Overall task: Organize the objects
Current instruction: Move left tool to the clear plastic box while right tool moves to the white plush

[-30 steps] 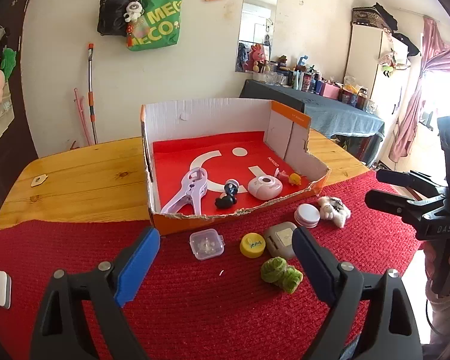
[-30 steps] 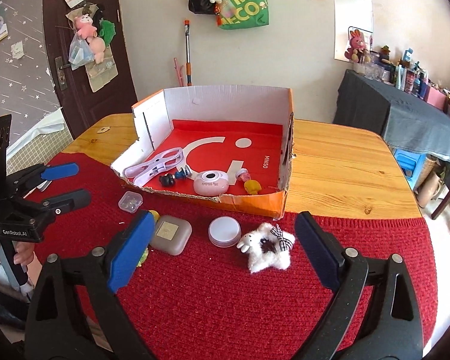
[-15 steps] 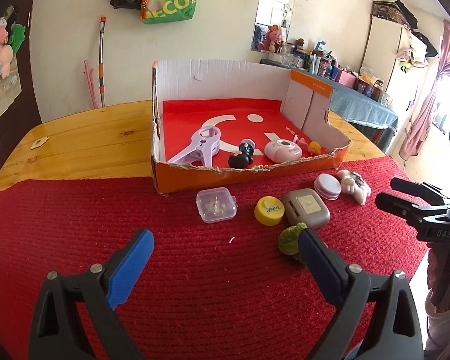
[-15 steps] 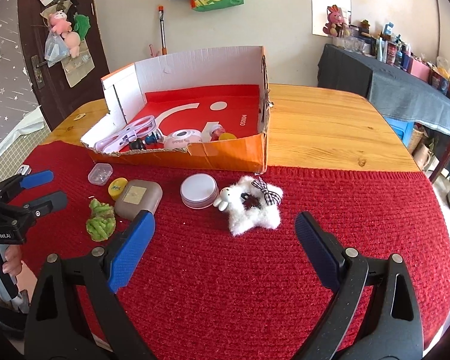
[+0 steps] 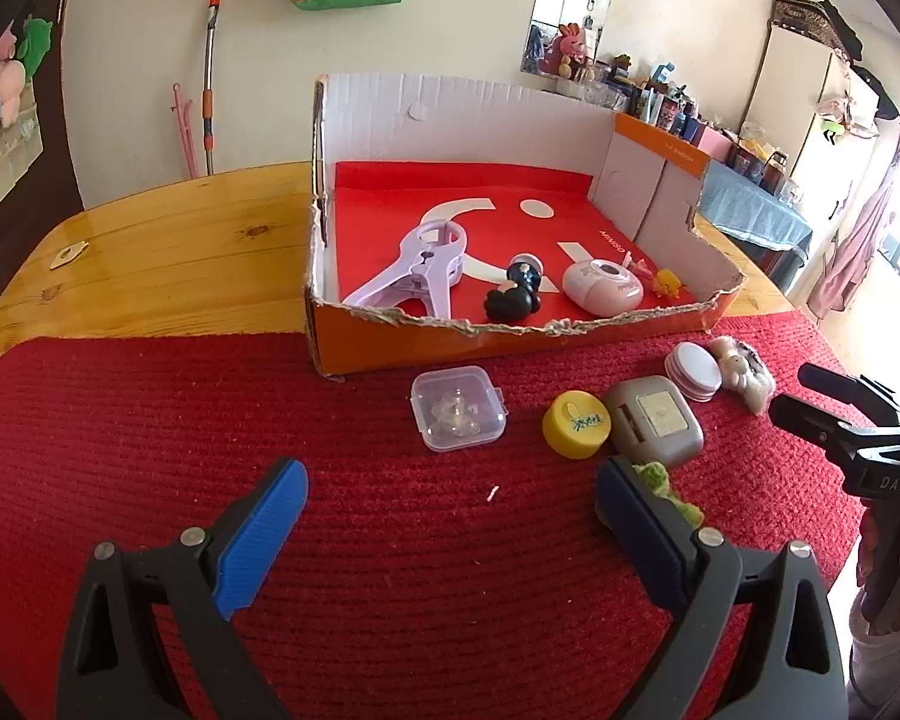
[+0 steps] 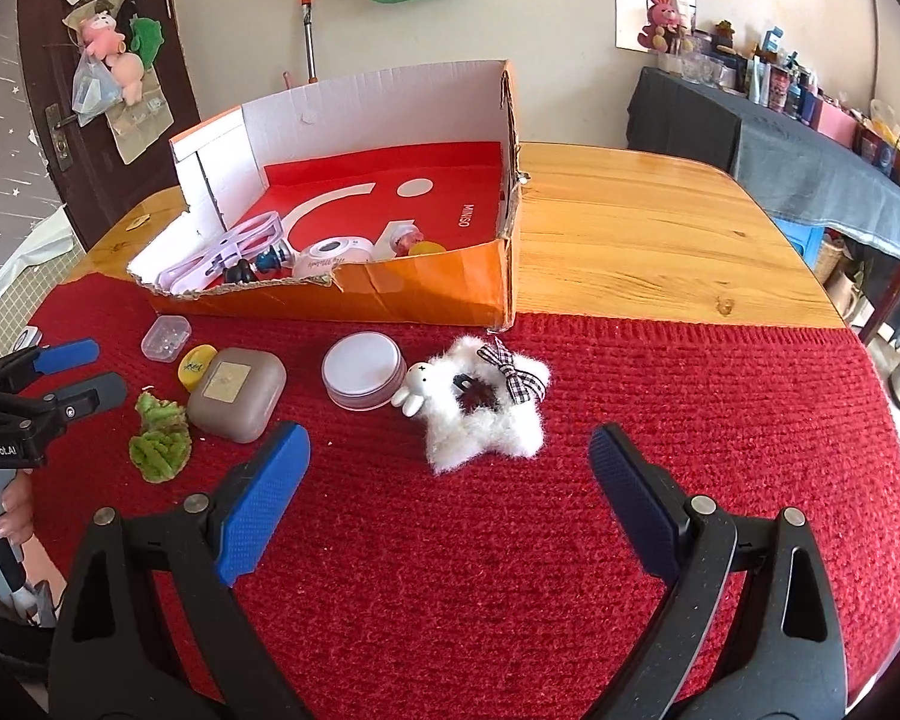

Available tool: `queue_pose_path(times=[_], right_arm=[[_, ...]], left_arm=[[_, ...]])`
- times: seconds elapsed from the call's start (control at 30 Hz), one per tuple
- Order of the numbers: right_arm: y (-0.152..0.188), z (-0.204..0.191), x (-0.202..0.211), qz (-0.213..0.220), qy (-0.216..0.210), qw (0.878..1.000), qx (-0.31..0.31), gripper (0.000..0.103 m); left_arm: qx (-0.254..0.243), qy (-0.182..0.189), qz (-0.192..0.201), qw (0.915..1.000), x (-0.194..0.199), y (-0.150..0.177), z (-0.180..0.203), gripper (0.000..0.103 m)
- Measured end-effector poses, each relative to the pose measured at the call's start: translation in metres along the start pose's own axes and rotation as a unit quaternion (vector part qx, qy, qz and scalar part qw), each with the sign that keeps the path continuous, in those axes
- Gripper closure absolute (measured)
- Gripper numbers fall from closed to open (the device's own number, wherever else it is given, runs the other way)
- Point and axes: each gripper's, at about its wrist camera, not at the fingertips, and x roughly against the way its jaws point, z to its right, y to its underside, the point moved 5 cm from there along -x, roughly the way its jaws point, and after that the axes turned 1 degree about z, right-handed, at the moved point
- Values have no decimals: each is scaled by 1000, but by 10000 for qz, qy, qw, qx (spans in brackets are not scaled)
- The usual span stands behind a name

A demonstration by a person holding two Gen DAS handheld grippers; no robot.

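Note:
My left gripper (image 5: 450, 492) hangs open over the red mat (image 5: 210, 420), nothing between its fingers. Just ahead lie a clear plastic box (image 5: 457, 408), a yellow cap (image 5: 576, 425) and a grey case (image 5: 654, 420). Its right finger half hides a green knitted toy (image 5: 672, 492). My right gripper (image 6: 450, 450) is open too, its tips just short of a white star plush (image 6: 486, 414) beside a round white tin (image 6: 363, 369). Behind stands the orange box (image 5: 510, 342) holding a lilac clip (image 5: 417, 273), a black figure (image 5: 510, 300) and a pink case (image 5: 603, 288).
The mat covers the near half of a wooden table (image 6: 642, 228); bare wood lies left and right of the box. Each gripper shows at the other view's edge, held by a hand (image 6: 15, 516). A dark-clothed side table (image 6: 810, 162) with bottles stands far right.
Both grippers have sunk toward the mat and tipped further down, coming closer to the loose objects. Nothing on the mat or in the box has moved.

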Motion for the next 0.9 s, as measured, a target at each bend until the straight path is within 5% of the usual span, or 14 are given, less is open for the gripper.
queue_pose_path(times=[0.43,0.9], right_arm=[[-6,16,-27,-450,80,9989,48,7],[-11,19,-43,-701,141,9964,448,8]], left_arm=[[-207,-263,-248,9991,-25,-13,-4,5],[-293,-226,-404,9985,-41,-21,-5,16]])
